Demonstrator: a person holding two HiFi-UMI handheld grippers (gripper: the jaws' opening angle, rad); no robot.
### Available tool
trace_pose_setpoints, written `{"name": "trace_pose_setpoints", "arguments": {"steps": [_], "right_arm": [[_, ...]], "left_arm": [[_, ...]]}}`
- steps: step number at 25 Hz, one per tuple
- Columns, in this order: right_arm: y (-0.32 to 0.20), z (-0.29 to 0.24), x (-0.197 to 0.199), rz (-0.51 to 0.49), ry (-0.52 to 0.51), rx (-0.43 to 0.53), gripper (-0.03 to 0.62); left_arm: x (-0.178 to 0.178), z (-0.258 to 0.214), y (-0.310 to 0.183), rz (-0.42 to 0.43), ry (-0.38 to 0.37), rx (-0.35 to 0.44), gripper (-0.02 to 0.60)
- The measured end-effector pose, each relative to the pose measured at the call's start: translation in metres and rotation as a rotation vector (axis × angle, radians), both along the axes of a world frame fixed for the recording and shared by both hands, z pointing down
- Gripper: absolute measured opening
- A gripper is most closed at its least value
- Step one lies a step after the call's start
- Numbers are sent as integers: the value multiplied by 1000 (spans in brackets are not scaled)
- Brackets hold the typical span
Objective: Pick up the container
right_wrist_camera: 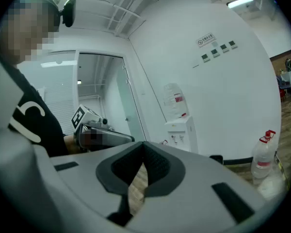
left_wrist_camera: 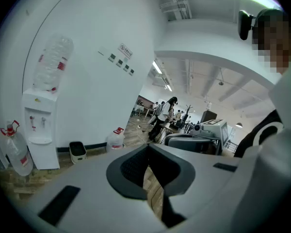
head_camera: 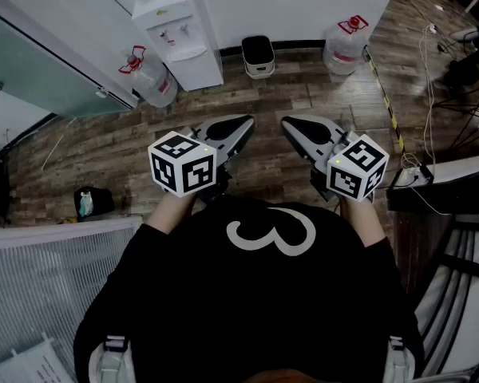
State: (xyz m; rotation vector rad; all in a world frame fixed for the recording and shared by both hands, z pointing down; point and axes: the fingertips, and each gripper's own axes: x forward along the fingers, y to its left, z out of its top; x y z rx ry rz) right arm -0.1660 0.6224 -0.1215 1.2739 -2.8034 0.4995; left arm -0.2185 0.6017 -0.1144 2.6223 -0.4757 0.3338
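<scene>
While the left gripper [head_camera: 246, 123] and right gripper [head_camera: 287, 123] hang shut, a small white black-topped bin [head_camera: 258, 56], likely the container, stands far ahead between them.

White numeral 3 [head_camera: 271, 234] stood on person's black shirt [head_camera: 223, 309], near side. Wall sign [left_wrist_camera: 124, 49] on far wall was too small to read.

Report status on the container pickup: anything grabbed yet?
Done: nothing. In hand: left gripper and right gripper are both shut and empty, held out over the wood floor. To do: the whole pickup, meaning approach, grasp and lift.
</scene>
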Motion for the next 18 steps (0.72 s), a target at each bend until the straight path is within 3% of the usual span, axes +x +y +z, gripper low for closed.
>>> {"name": "trace_pose_setpoints", "arguments": {"steps": [7, 18], "right_arm": [[-2, 2, 7, 8, -32, -2, 25], [-28, 21, 12, 36, 23, -14, 26]], "left_arm": [[7, 5, 2, 13, -26, 9, 15], [14, 22, -26, 36, -20, -27, 15]]}}
